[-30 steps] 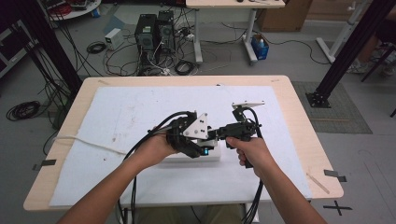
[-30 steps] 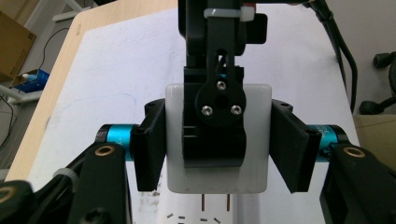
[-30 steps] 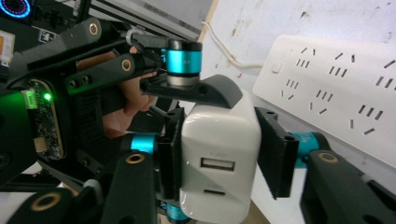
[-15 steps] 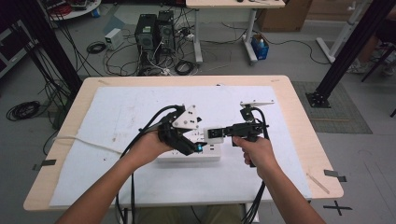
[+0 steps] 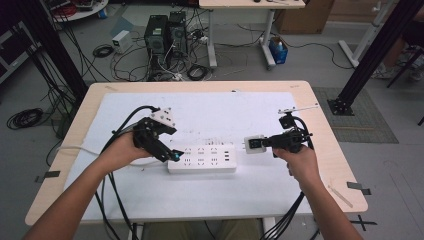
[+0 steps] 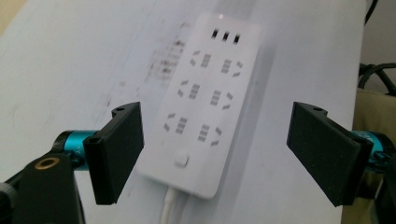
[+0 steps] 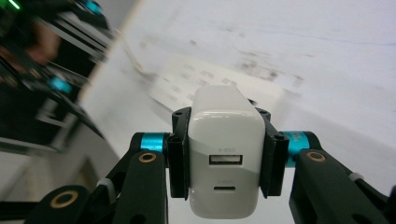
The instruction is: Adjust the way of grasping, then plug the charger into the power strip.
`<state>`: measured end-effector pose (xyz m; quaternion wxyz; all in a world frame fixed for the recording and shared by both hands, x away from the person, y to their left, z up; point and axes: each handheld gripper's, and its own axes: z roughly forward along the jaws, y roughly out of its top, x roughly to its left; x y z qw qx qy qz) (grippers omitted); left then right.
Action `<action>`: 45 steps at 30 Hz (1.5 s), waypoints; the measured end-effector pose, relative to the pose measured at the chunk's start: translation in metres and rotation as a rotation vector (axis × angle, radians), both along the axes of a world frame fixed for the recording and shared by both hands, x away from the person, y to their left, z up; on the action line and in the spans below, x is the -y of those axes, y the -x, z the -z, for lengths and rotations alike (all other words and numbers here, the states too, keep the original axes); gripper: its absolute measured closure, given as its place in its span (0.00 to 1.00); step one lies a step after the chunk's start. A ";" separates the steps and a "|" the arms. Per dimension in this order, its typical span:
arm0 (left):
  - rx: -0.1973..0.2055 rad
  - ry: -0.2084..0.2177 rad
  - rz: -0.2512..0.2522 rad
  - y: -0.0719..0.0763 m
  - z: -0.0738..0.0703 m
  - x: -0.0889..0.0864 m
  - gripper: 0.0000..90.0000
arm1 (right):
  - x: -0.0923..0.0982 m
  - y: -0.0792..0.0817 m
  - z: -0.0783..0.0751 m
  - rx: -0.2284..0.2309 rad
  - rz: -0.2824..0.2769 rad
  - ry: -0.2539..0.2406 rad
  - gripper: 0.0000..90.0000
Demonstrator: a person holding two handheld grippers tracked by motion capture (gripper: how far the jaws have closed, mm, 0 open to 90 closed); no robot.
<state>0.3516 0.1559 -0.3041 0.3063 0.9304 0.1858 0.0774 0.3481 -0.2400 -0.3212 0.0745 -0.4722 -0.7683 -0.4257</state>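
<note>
A white power strip (image 5: 202, 159) lies flat on the white mat, its cord (image 5: 75, 148) running off to the left. My left gripper (image 5: 172, 154) hovers at the strip's left end. Its jaws have just been opening and now stand wide apart; in the left gripper view the left gripper (image 6: 217, 116) looks down on the power strip (image 6: 205, 102), whose switch end shows between the pads with neither pad touching it. To the right of the strip, my right gripper (image 5: 261, 143) is shut on a white USB charger (image 5: 254, 144). In the right gripper view the charger (image 7: 226, 158) sits clamped in the right gripper (image 7: 222, 121), ports facing the camera.
The white mat (image 5: 215, 115) covers most of the wooden table (image 5: 320, 105). Bits of tape (image 5: 340, 196) lie near the front right corner. Computer towers (image 5: 165, 35) and loose cables stand on the floor beyond the far edge. Black frame posts (image 5: 370, 55) rise at both sides.
The two hands, close together over the strip before, have drawn apart. The left gripper slid left and opened. The right gripper carried the charger off to the right of the strip.
</note>
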 end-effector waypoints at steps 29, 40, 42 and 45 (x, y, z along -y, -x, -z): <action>-0.082 -0.185 -0.170 -0.001 0.009 -0.069 0.21 | 0.026 0.007 -0.031 0.120 -0.057 0.389 0.69; -0.086 -0.157 -0.148 0.004 0.006 -0.073 0.21 | 0.023 0.007 -0.032 0.130 -0.065 0.389 0.69; -0.082 -0.153 -0.146 0.005 0.006 -0.074 0.21 | 0.021 0.007 -0.032 0.135 -0.071 0.393 0.69; -0.091 -0.147 -0.146 0.005 0.007 -0.076 0.21 | 0.019 0.006 -0.032 0.148 -0.086 0.393 0.69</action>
